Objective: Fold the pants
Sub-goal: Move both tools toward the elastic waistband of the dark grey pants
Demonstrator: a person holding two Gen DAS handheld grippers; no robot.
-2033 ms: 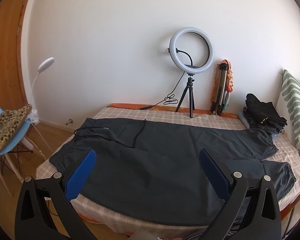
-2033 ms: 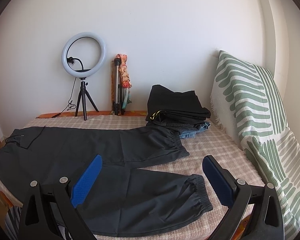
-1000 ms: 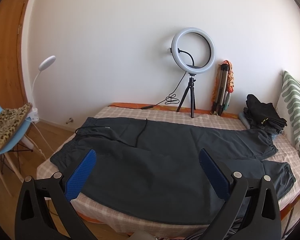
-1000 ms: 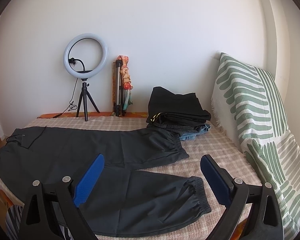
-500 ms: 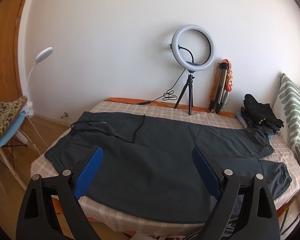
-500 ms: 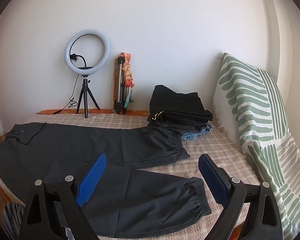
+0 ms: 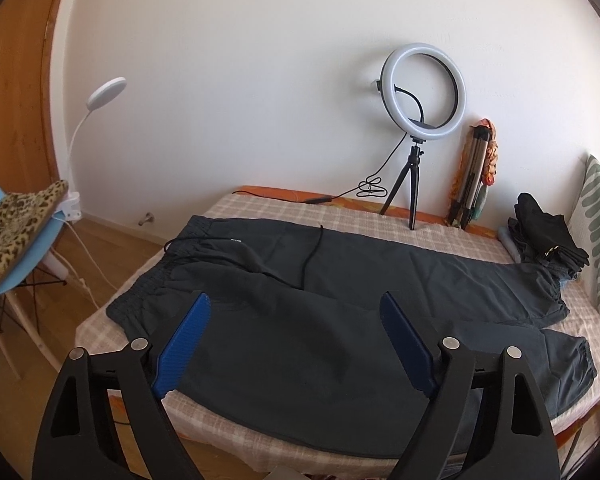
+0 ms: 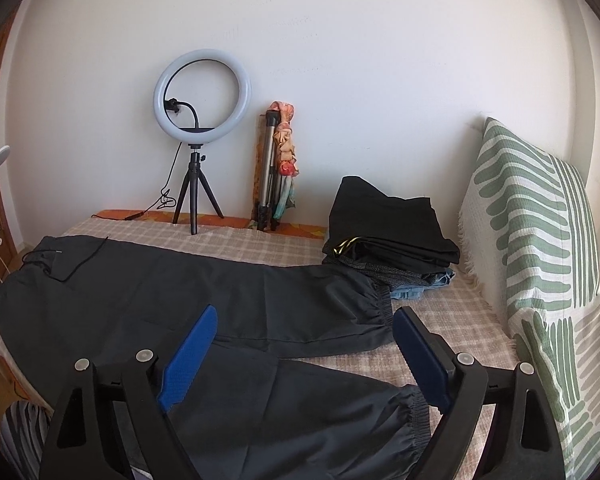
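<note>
The left gripper [image 7: 294, 322] is spread wide and holds nothing; its blue pads [image 7: 184, 338] hang above the near edge of the pants [image 7: 340, 304]. Compared with half a second ago, this gripper has swung toward its left, so the ring light [image 7: 423, 92] now stands to its right ahead, and the waistband lies closer in front of the left pad. The right gripper [image 8: 304, 334] is also released and empty. It has moved a little forward and lower, and its pads [image 8: 190, 354] now frame the gap between the two legs, with the cuffs just ahead on its right. The pants lie flat and unfolded across the bed [image 8: 452, 320], waist toward the left gripper, legs toward the right one. Beyond the far cuff is a pile of folded clothes [image 8: 388, 228]. Further right a pillow [image 8: 540, 248] leans upright.
</note>
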